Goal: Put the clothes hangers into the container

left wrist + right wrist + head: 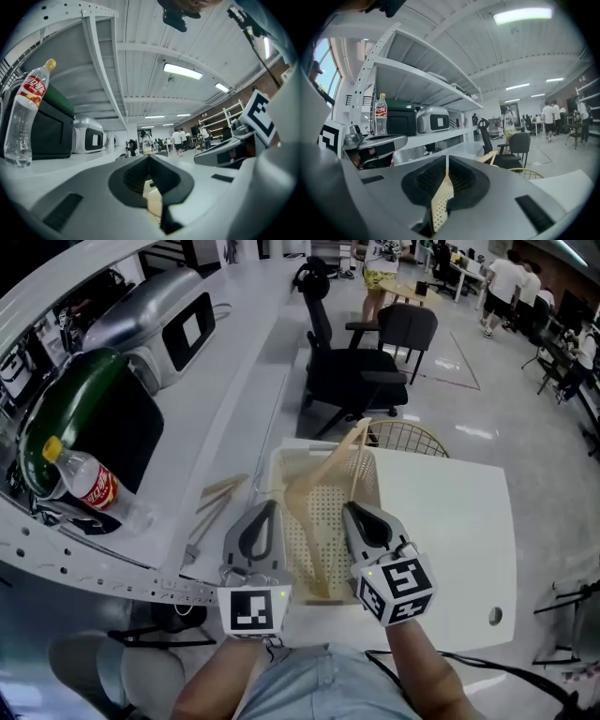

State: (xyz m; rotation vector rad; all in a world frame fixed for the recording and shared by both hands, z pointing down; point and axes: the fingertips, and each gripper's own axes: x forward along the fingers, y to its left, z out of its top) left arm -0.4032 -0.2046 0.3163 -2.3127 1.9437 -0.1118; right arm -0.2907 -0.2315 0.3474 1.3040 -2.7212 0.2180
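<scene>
Head view: a hanger (333, 470) leans in the basket (281, 463), its tip toward 1 o'clock; more hangers (221, 495) lie on the table (450, 521) at the basket's 9 o'clock

Left gripper view: the left gripper (149, 161) is closed on the basket's wall

Right gripper view: the right gripper (446, 164) pinches the perforated wall too

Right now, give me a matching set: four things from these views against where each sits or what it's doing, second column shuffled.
1 wooden hanger
2 plastic bottle
3 office chair
4 right gripper

A on the floor beyond the table
B shut on the container wall
C upright on the left shelf
D leaning inside the container

Pairs: 1-D, 2-C, 3-A, 4-B
</scene>
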